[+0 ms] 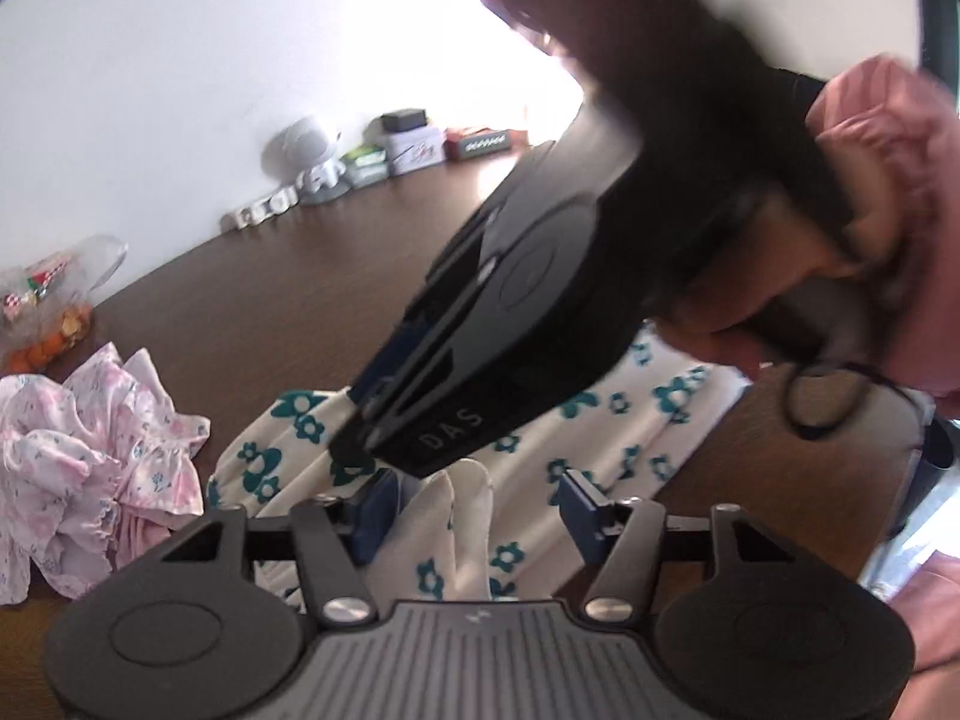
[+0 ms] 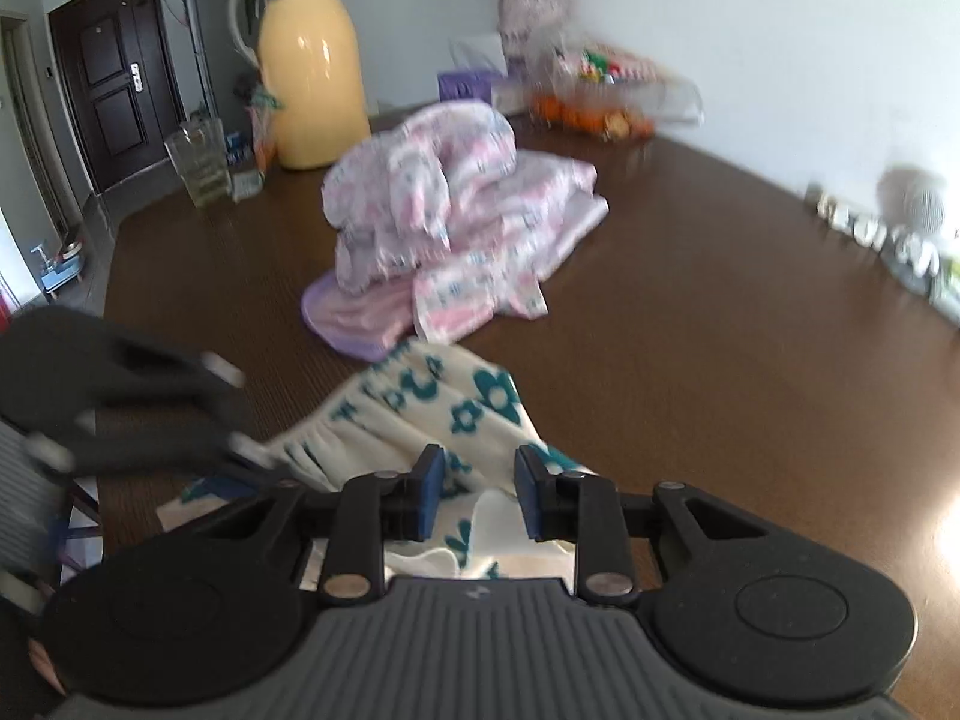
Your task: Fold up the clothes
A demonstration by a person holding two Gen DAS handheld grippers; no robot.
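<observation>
While a white garment w/ teal flowers [image 1: 600, 420] lies partly gathered on the dark wood table [image 1: 252, 312], the left gripper [image 1: 474, 510] stands w/ jaws apart, a fold of the cloth rising between the pads but not pinched. The right gripper [image 2: 480, 495] has its jaws narrowed, flowered cloth between them; whether the pads actually bite can't be told from either view. Judged progress: mid-fold at best, garment not yet flat or squared. A pink-and-white floral heap [image 2: 456, 222] sits crumpled just beyond it, apparently untouched. Room: bare tabletop is wide to the right of the work; the table's near edge runs close by the garment; a yellow jug [image 2: 312, 66], a glass & a fruit bag line the far side, well apart
</observation>
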